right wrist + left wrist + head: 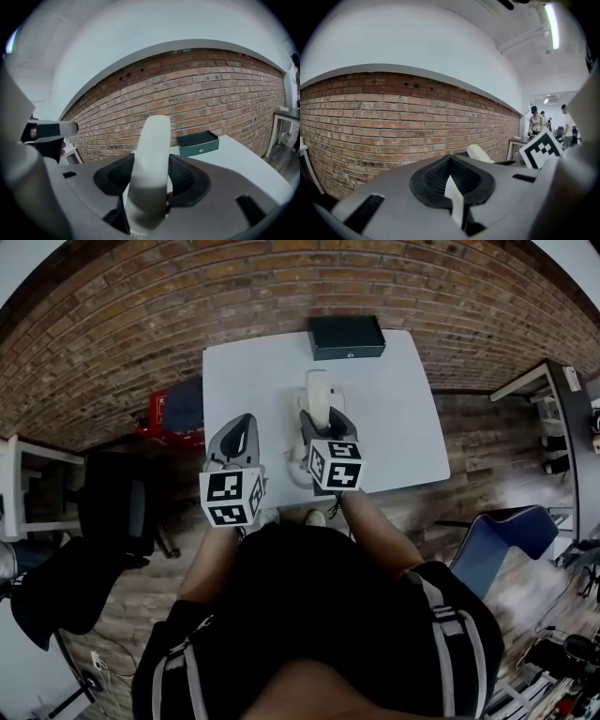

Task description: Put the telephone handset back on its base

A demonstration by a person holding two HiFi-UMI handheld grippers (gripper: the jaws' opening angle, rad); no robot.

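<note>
**Head view: handset held, not yet seated**

Shows the right gripper (325, 427) over the white table (403, 427), jaws clamped on the lower part of the white handset (319, 390), upper part standing free toward the far side. Confirms the clamp in the right gripper view: pads pressed on both flanks, handset near upright with a slight tilt. Places the left gripper (240, 439) just left of the right one, jaws together on nothing, pointed at the brick wall (393, 122). Notes a dark box (347, 337) at the far edge of the table, well apart from the handset. Records a pale shape (296, 474) near the table's near edge, close under the right gripper; probably the base, but mostly covered and not confirmed.

Risks, as judged:
- Missing the cradle on lowering, owing to the base hidden beneath the gripper.
- Pivoting or slipping of the smooth, rounded handset, owing to a grip near one end.
- Shoving the base toward the near edge through an off-centre descent.
- Releasing before full seating, leaving the handset rocking or toppled.
</note>
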